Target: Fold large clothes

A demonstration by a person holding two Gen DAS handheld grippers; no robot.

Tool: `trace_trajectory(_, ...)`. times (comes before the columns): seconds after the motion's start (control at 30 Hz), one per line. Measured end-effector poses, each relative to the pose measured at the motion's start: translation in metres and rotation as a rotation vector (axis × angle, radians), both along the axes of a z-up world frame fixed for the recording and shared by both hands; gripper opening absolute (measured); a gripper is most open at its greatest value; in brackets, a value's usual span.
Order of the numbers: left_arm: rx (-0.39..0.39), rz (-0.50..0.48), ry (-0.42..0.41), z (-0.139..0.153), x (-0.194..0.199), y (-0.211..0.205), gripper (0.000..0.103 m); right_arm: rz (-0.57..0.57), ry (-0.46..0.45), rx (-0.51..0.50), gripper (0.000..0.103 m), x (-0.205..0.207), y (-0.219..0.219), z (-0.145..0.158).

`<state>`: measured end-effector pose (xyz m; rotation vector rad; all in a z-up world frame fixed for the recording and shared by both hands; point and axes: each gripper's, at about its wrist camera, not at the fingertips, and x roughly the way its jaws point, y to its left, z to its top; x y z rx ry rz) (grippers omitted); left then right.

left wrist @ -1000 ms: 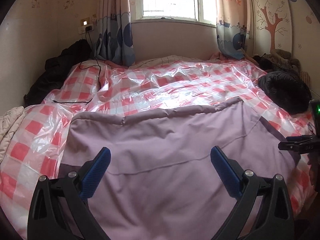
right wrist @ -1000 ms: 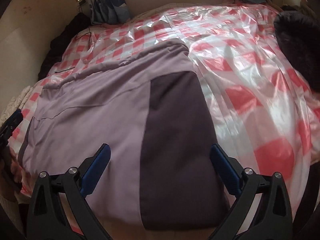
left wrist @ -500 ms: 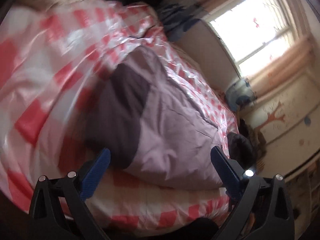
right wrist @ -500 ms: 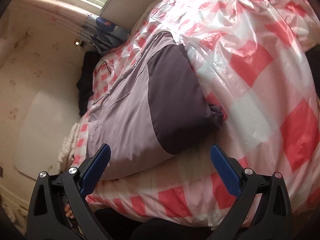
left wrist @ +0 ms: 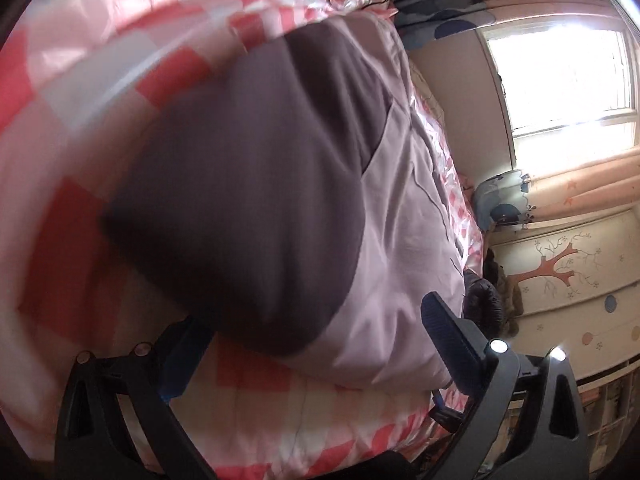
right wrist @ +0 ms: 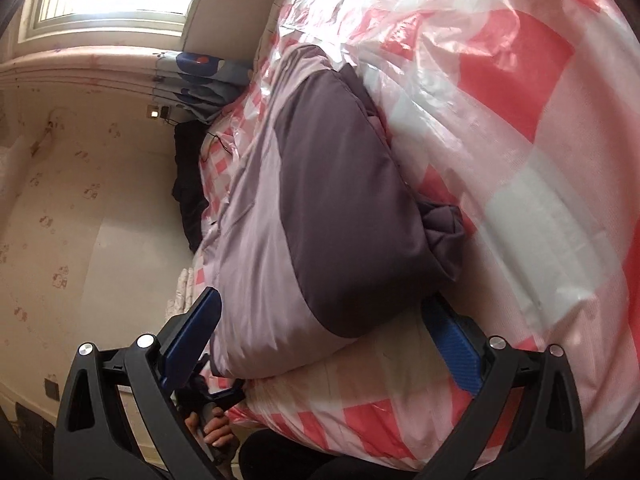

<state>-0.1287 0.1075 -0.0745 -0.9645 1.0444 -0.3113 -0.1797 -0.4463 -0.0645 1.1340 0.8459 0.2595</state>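
A large lilac garment (left wrist: 400,240) with dark grey-purple side panels (left wrist: 248,200) lies flat on the bed. In the left wrist view, blurred and rolled sideways, my left gripper (left wrist: 316,344) is open at the garment's near corner. One blue finger (left wrist: 180,360) is tucked partly under the dark panel's edge. In the right wrist view the same garment (right wrist: 256,272) shows its other dark panel (right wrist: 344,208) with a bunched cuff (right wrist: 440,220). My right gripper (right wrist: 322,340) is open at that near corner, and its far finger (right wrist: 452,348) sits low beside the fabric edge.
A red-and-white checked plastic sheet (right wrist: 500,80) covers the bed. Dark clothes (right wrist: 188,184) are heaped by the wall, and another dark pile (left wrist: 484,300) lies on the far side. A window (left wrist: 560,80) with curtains is behind the bed. A hand (right wrist: 212,432) holds the other gripper below the bed edge.
Both grippers have rolled onto their sides and dropped to the bed's near edge, closing in on the garment's two near corners. Both stay open.
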Motion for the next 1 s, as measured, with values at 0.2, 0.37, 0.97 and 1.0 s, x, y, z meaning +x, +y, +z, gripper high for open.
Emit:
trace_trajectory(0.2, -0.004, 0.015, -0.16, 0.029, -0.006, -0.007, 0.096, 0.022, -0.022, -0.059, 0.097, 0.004, -0.002, 0.0)
trace_trajectory(0.37, -0.049, 0.059, -0.093, 0.002, 0.0, 0.001, 0.096, -0.012, -0.047, -0.065, 0.097, 0.012, 0.001, -0.006)
trace_trajectory(0.97, 0.053, 0.073, -0.104, 0.021, 0.009, 0.005, 0.03, -0.038, -0.05, -0.231, 0.044, 0.021, 0.011, 0.011)
trace_trajectory(1.0, 0.059, 0.061, -0.129, 0.031, 0.003, 0.005, 0.029, -0.027, -0.078, -0.253, 0.043, 0.014, 0.015, 0.022)
